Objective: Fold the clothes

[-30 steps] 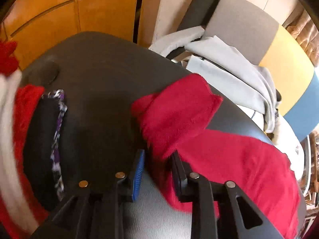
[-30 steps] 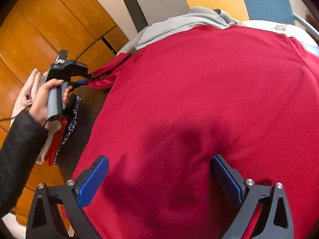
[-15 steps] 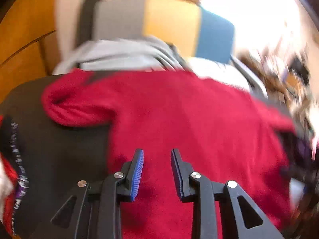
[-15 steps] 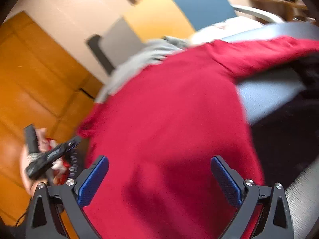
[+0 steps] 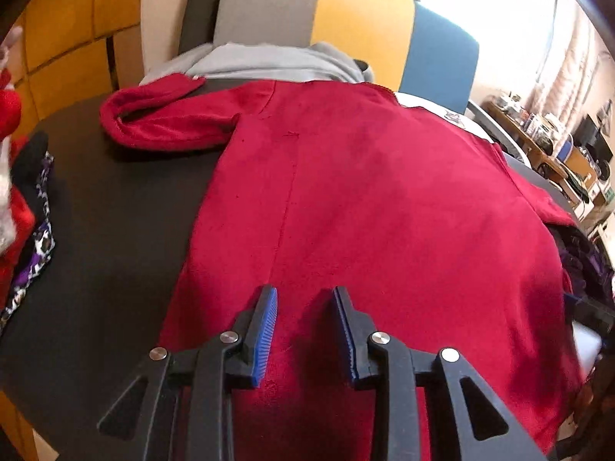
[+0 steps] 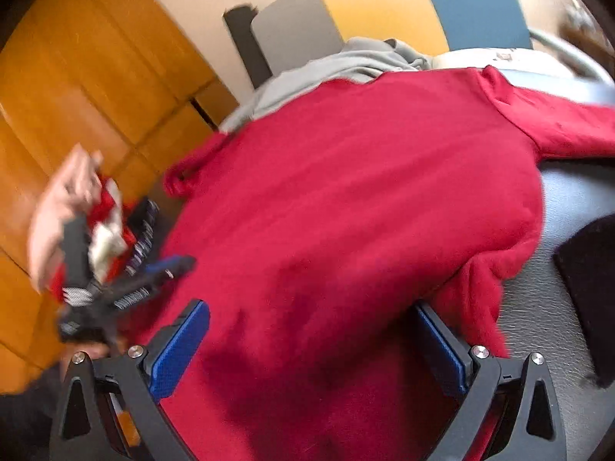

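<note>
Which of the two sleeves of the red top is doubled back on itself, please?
The sleeve by the patterned clothes pile; its cuff is curled back, while the other sleeve lies stretched out straight.

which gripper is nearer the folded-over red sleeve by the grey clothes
Left. The left gripper hangs over the red garment's near hem on the sleeve side; the right gripper hangs further along the hem.

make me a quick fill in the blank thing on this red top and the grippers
The red top lies spread on a ____ table.
The left gripper hovers over the top with ____ between its pads.
Behind the top lies a ____ garment.
The right gripper stands wide ____.

Missing words: black; nothing; grey; open
</note>
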A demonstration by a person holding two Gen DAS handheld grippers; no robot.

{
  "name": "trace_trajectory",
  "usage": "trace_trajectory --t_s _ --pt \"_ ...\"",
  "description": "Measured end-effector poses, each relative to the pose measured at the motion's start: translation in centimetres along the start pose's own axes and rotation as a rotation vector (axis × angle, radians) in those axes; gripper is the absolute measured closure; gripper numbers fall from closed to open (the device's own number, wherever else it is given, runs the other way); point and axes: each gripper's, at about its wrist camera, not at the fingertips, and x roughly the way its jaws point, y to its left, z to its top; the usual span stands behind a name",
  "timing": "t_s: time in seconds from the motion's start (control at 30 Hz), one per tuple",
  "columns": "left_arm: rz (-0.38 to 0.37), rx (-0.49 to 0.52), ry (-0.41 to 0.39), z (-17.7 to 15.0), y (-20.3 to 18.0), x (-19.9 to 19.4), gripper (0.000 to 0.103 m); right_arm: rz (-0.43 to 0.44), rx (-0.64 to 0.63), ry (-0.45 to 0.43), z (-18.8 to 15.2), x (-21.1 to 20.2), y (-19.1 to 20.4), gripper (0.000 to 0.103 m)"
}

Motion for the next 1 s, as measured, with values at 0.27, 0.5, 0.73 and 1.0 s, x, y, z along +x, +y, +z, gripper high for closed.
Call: trace_trajectory --t_s 0.27,0.5,0.73,1.0 --pt "-0.006 -0.003 -0.025 2.0 -1.1 0.3 0.072 -0.142 0.266 -0.075 2.8 -8.4 -15.1 0.000" --pt "0.010 -0.020 0.013 1.2 -1.0 1.8 0.072 -0.407 0.433 -0.090 6.7 -12.6 -27.8 0.003" --pt "0.014 -0.001 0.011 1.7 -1.5 1.5 0.072 -0.454 0.529 -0.167 9.4 -14.7 -31.9 0.002" --pt "-0.017 0.112 -0.114 8.4 -3.3 2.1 0.072 -0.454 0.253 -0.249 11.7 -14.0 -20.5 0.001"
